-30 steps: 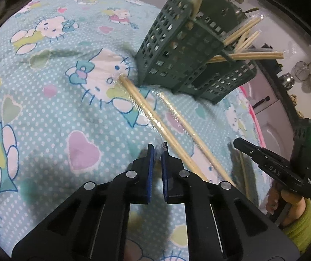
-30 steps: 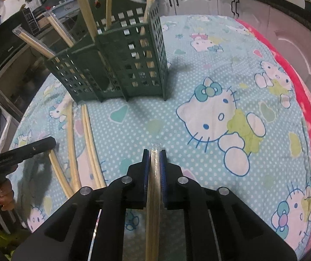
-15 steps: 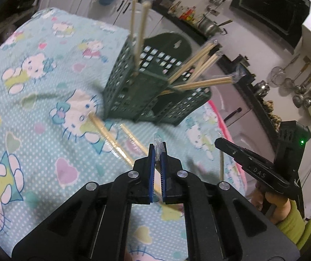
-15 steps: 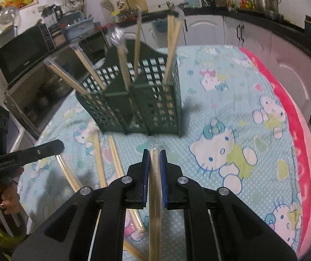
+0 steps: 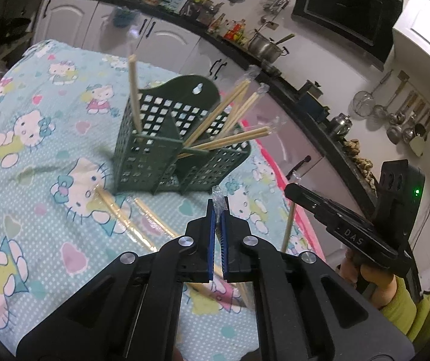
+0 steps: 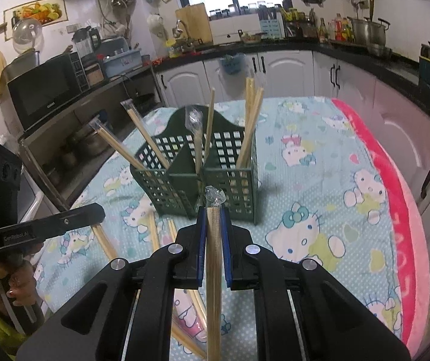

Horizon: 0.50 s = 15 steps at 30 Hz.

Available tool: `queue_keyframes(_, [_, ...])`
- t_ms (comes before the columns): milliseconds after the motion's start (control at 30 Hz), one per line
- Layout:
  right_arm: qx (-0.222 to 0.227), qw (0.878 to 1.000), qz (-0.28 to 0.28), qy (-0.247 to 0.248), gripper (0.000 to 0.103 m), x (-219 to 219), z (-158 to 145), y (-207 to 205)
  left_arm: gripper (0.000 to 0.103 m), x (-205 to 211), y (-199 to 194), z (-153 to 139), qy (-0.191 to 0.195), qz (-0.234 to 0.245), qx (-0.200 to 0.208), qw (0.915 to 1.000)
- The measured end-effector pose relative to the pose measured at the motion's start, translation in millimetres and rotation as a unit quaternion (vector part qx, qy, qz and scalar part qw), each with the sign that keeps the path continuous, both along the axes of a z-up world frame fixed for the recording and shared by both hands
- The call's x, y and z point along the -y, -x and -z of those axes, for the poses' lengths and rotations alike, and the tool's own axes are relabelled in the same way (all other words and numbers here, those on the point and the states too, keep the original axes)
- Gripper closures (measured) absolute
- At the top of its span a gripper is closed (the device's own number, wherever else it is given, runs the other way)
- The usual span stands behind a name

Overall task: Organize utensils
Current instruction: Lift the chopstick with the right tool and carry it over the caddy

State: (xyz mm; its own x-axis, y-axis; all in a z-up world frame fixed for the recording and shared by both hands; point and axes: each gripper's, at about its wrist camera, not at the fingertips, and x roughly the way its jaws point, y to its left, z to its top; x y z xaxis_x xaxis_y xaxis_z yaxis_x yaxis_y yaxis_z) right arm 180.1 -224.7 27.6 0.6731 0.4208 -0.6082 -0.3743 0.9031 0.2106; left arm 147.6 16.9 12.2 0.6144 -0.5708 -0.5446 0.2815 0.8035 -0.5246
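Note:
A dark green lattice utensil holder (image 5: 154, 156) (image 6: 233, 180) stands on the Hello Kitty cloth (image 5: 34, 150), with several wrapped chopstick pairs (image 5: 230, 108) leaning out of its compartments. My left gripper (image 5: 217, 209) is shut on the crinkled plastic end of a wrapped chopstick pair (image 5: 217, 198), lifted above the cloth. In the right wrist view, my right gripper (image 6: 214, 210) is shut on another wrapped chopstick pair (image 6: 214, 255), which runs down between the fingers, just in front of the holder. A few wrapped pairs (image 5: 124, 216) (image 6: 154, 231) lie on the cloth near the holder.
The cloth's pink border (image 6: 395, 210) marks the table's right edge. White cabinets (image 6: 290, 78) and dark counters ring the table, with a microwave (image 6: 46, 90) on the left. A hand in a green sleeve (image 5: 401, 303) holds the right gripper (image 5: 299, 191).
Both grippers have risen off the cloth with their chopstick pairs. The left jaws closed fully on the wrapper end. The holder now sits lower in both views.

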Motion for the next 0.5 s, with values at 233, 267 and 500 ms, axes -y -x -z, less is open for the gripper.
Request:
queue_keyframes(233, [0.016, 1.000, 0.002, -0.005, 0.093, 1, -10, 4, 0.102, 8, -1, -17, 0.003, 0.008, 0.023, 0.9997])
queue_keyframes(267, [0.018, 1.000, 0.003, -0.006, 0.093, 0, -11, 4, 0.102, 10, -2, -20, 0.002, 0.010, 0.027, 0.9996])
queue_keyframes(500, [0.033, 0.999, 0.009, -0.010, 0.093, 3, -18, 6, 0.102, 18, -5, -32, 0.003, 0.017, 0.043, 0.9989])
